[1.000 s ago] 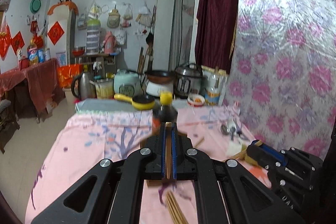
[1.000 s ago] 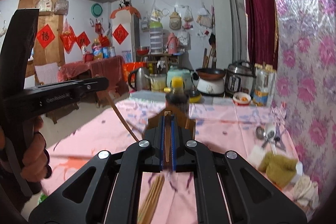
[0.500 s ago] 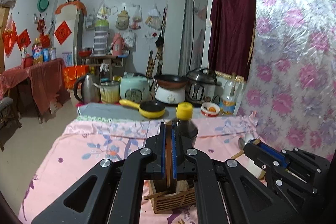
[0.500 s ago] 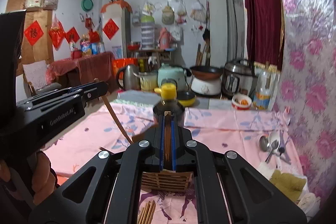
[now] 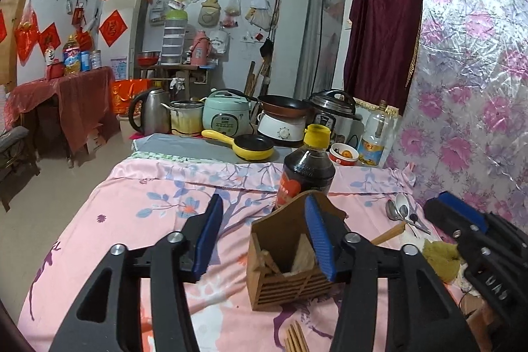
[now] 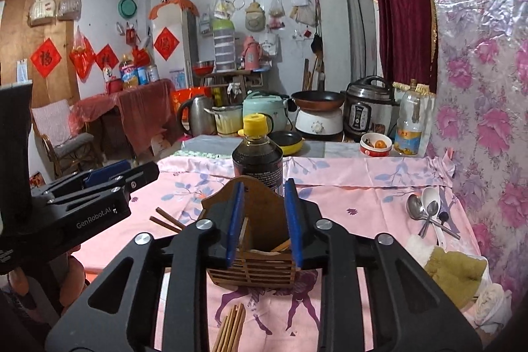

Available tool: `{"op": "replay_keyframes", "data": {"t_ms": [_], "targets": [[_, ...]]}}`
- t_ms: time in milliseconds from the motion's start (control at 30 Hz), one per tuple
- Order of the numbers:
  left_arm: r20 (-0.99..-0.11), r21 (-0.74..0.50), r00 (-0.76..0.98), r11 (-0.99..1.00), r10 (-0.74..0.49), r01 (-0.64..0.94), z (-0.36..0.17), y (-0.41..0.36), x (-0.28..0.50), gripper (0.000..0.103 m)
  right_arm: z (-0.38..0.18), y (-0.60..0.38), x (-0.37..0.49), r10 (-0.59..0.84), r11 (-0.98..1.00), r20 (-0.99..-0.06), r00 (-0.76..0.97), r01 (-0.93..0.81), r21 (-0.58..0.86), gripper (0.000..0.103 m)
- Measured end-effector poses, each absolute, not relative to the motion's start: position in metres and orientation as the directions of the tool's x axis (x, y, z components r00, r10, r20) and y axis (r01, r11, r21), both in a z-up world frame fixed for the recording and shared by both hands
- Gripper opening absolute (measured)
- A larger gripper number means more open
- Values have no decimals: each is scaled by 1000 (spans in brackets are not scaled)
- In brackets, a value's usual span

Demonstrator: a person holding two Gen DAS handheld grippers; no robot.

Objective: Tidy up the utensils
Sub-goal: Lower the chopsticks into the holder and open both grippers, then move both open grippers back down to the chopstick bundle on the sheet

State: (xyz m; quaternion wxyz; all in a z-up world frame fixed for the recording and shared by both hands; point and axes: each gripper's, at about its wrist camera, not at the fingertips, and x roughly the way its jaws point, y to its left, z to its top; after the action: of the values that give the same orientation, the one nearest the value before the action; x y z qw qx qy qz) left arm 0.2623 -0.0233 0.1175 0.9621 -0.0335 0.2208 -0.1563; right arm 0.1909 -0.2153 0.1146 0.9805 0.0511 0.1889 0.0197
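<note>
Left wrist view: my left gripper [image 5: 264, 233] hangs with its fingers spread wide, gripping nothing. The wooden utensil holder [image 5: 290, 256] stands upright on the pink tabletop [image 5: 138, 220], partly behind the right-hand finger, with a dark sauce bottle [image 5: 308, 170] just behind it. Loose chopsticks [image 5: 295, 337] lie near the lower edge. Right wrist view: my right gripper [image 6: 264, 220] is partly open and empty, its fingers framing the holder [image 6: 254, 269]. Spoons [image 6: 425, 210] lie well to the right.
</note>
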Motion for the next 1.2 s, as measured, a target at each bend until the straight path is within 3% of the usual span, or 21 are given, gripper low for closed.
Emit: {"op": "replay_keyframes", "data": {"t_ms": [67,200,400,533,700,867,1033,1200], "targets": [[-412,-130,859,952,-305,277,116,-20,251,58,116,-217,177,52,993,-351,935,-10,119,43],[-423,-123,858,957,-290,263,108,-13,232,62,115,-225,155,30,988,-308,951,18,151,74],[-443,-108,864,971,-241,215,86,-1,191,77,105,-228,113,26,978,-265,964,29,204,96],[-445,-82,876,982,-187,169,61,2,154,86,83,-223,87,57,970,-282,958,14,245,96],[-454,32,884,990,-110,140,19,-4,99,97,33,-216,61,56,954,-375,925,62,294,96],[-509,58,857,990,-82,130,-29,2,67,97,-24,-208,52,-10,969,-499,867,132,209,96],[-590,66,805,991,-58,120,-59,7,73,97,-62,-200,49,-60,982,-564,823,151,115,96],[-624,30,778,992,-75,119,-71,11,79,97,-77,-206,54,-41,978,-615,787,158,137,96]]}}
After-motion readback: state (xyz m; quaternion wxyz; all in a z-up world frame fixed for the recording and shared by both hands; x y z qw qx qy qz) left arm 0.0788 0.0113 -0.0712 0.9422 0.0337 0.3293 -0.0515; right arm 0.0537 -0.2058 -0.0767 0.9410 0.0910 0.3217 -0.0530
